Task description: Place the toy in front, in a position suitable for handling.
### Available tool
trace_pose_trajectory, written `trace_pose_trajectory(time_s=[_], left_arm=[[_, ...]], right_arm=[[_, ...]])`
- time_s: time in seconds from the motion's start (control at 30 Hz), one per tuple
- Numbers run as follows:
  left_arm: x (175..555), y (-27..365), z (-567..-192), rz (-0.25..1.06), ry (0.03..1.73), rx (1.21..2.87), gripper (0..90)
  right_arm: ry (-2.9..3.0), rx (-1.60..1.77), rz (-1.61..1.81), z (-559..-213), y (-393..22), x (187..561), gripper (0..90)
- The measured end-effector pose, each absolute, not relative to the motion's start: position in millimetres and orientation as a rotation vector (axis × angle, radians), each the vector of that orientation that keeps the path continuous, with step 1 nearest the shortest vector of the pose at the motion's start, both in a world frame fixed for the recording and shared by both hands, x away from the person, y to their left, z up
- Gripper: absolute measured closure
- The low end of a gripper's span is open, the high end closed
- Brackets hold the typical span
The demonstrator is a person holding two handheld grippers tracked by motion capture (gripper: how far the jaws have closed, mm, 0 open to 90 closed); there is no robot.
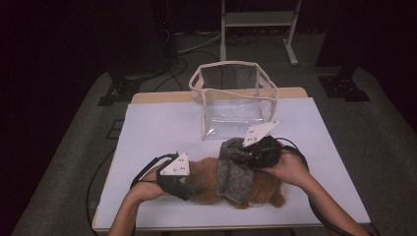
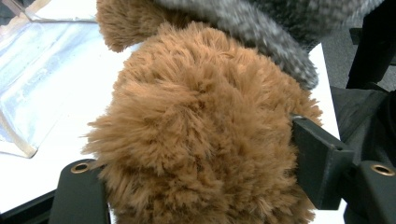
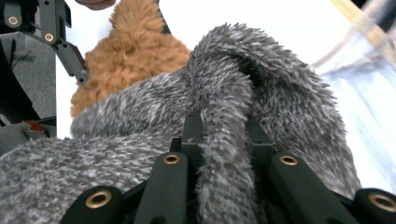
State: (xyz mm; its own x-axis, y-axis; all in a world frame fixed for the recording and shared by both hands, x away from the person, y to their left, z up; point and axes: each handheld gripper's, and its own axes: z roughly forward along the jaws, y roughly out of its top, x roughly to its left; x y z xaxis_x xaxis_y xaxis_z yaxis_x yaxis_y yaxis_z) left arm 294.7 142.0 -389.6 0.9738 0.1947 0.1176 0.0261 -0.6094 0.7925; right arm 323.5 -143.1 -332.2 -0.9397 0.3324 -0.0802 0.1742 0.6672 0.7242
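Note:
A brown plush toy (image 1: 206,181) lies on its side near the front of the white table (image 1: 157,128), with a grey fuzzy cloth (image 1: 235,178) draped over its middle. My left gripper (image 1: 193,189) is shut on the toy's left end; in the left gripper view the brown fur (image 2: 201,135) bulges between the two black jaws. My right gripper (image 1: 239,153) pinches a raised fold of the grey cloth (image 3: 224,154) above the toy's back. The other gripper's jaw (image 3: 65,46) shows in the right gripper view, beside the brown fur (image 3: 130,51).
A clear plastic bag with cream edging (image 1: 233,98) stands open at the back middle of the table; its flat side (image 2: 42,74) shows in the left gripper view. Cables trail from both grippers. A metal stand (image 1: 258,22) is on the floor behind.

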Motion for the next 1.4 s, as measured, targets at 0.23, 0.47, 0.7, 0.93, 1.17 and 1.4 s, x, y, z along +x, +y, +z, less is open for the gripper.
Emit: trace_pose_trajectory(time_s=[0.23, 0.47, 0.7, 0.93, 1.17, 1.4], left_arm=[[295, 142, -389, 0.240, 0.153, 2.221, 28.0], [296, 143, -390, 0.232, 0.156, 2.218, 27.8], [295, 142, -389, 0.239, 0.152, 2.223, 27.8], [295, 142, -389, 0.235, 0.154, 2.221, 27.8], [295, 143, -390, 0.235, 0.151, 2.221, 27.6], [295, 142, -389, 0.236, 0.151, 2.222, 27.5]], right_arm=[[2.639, 0.529, 1.161, -334, -185, 317, 74.7], [2.587, 0.619, 1.156, -324, -228, 306, 74.6], [2.560, 0.675, 1.104, -315, -259, 300, 74.6], [2.604, 0.686, 1.081, -333, -249, 308, 72.7], [2.637, 0.619, 1.111, -345, -220, 317, 54.8], [2.596, 0.621, 1.159, -337, -228, 313, 44.3]])
